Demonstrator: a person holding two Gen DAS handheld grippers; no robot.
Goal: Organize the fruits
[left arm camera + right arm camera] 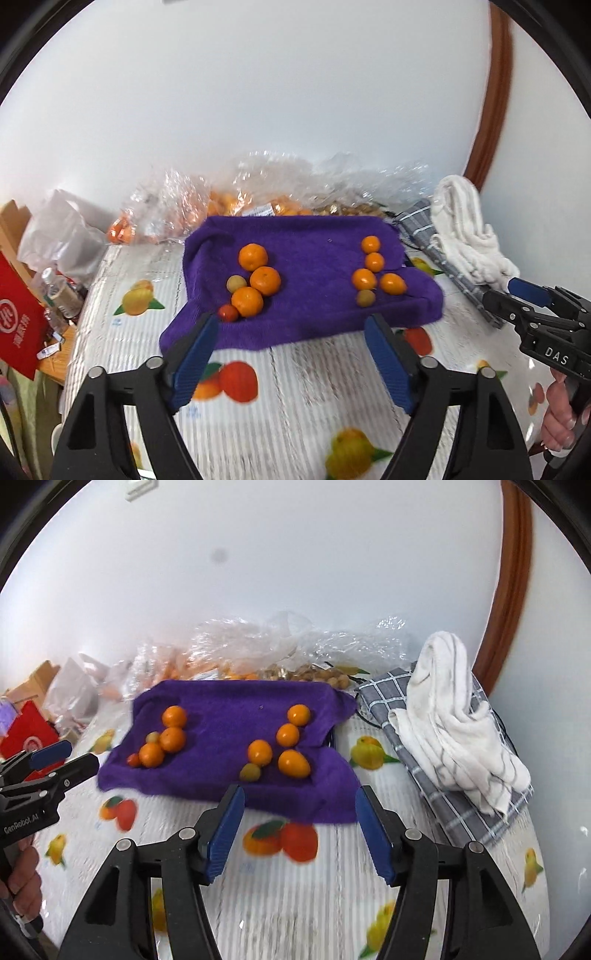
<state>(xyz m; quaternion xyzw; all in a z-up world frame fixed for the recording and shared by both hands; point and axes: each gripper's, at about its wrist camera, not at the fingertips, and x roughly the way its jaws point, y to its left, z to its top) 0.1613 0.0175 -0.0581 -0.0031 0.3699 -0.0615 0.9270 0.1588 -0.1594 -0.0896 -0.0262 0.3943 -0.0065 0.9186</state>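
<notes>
A: Largest first. Table [295,904] under a fruit-print cover: bare surface all along the near edge of the purple towel [317,258], with no objects on it.

B: And the other edges of the towel?

A: Far edge butts against clear plastic bags of fruit [258,199]. Right edge lies close to a grey checked cloth [424,775] carrying a bunched white towel [454,716]. Left edge: open cover, then clutter at the table's end, including a red bag [18,317].

B: Towel's long axis?

A: Left to right across both views; near right corner sags toward the grippers.

B: Fruit count on the towel?

A: Two clusters, well apart, with bare purple between. Left cluster [251,284]: three oranges, one pale yellow-green fruit, one small red fruit; five pieces. Right cluster [373,273]: four oranges, one pale yellow-green fruit [250,772]; five pieces. Left cluster runs diagonally toward the towel's near left corner.

B: Grippers?

A: Left gripper [291,354] stands off the towel's near edge, blue pads wide apart, nothing between. Right gripper [299,830] likewise off the near edge, pads parted somewhat narrower, nothing between. Each is held by a hand [561,417].
</notes>
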